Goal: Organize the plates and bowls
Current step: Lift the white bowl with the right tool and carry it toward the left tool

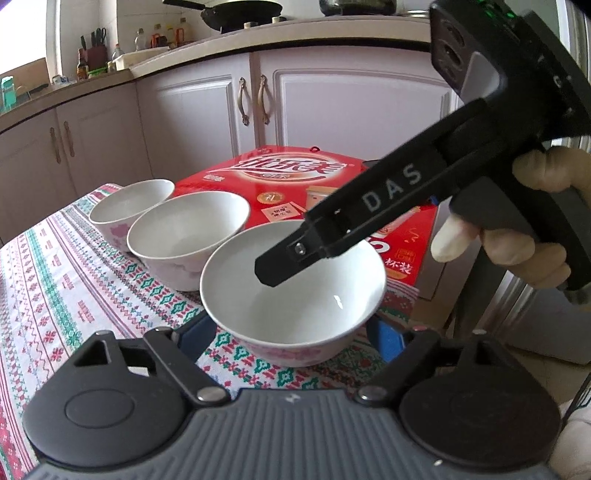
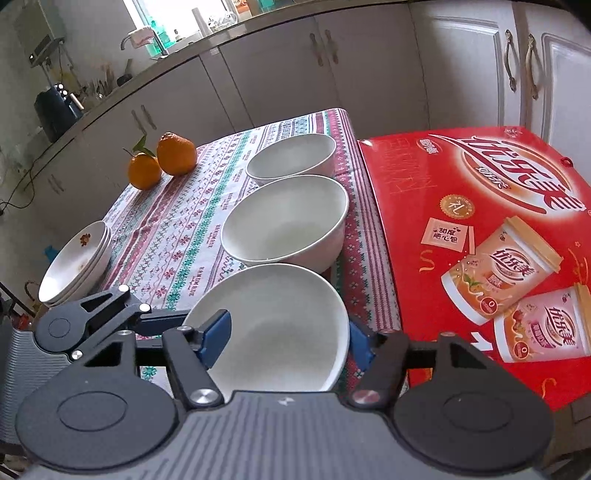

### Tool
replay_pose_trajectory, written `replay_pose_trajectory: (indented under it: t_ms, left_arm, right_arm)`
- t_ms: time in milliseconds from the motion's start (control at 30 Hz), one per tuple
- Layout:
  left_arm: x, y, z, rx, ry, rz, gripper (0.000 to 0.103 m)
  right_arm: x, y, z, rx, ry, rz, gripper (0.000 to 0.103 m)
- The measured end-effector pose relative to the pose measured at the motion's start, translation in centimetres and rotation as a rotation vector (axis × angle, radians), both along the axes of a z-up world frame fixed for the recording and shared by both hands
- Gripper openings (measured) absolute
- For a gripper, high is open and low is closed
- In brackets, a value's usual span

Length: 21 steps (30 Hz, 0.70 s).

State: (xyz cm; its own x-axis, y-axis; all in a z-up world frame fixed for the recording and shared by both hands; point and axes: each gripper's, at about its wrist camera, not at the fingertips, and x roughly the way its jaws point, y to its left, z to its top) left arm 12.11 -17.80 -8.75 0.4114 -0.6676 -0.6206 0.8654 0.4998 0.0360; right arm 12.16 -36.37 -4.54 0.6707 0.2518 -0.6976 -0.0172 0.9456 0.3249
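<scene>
Three white bowls stand in a row on the tablecloth (image 2: pixel 173 236), and all three are empty. The near bowl (image 2: pixel 280 328) sits between the blue pads (image 2: pixel 216 338) of the right gripper (image 2: pixel 286 341); one pad lies inside against its left wall and the other shows just outside the right rim, so the jaws look closed on the bowl's side, at a middling width. In the left wrist view one black finger of that gripper reaches down into the same bowl (image 1: pixel 295 295), with a hand (image 1: pixel 532 236) on its grip. The left gripper (image 1: pixel 291 338) stands fairly wide, its blue pads to either side of the bowl's base – whether they touch it cannot be told.

The middle bowl (image 2: pixel 286 221) sits just behind the near one, rims nearly touching, and the far bowl (image 2: pixel 291 158) is just beyond that. A stack of shallow plates (image 2: pixel 75 264) with a small flower print rests at the table's left edge, well apart from the bowls; the top plate holds nothing.

The cloth is patterned in red, green and white bands. Two oranges (image 2: pixel 162 160) sit at its far left corner, one with a leaf. A big red box (image 2: pixel 480 229) printed with cups lies just beside the bowls on the right.

Behind – pale cabinets (image 1: pixel 199 107) under a counter, with bottles (image 1: pixel 162 37) and a black pan (image 1: pixel 240 11) on top.
</scene>
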Motion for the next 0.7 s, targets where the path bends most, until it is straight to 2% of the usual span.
replay_pose_trajectory:
  t_ms: [267,700]
  left_arm:
    - [-0.4,2.0,1.0,0.002,0.004,0.023,0.088]
    - [0.0,8.4,1.8,0.005,0.003,0.175,0.088]
  right_arm:
    - [0.0,1.7,0.7,0.012,-0.004,0.041,0.072]
    - [3.3,8.1,1.1,0.004,-0.009,0.227,0.072]
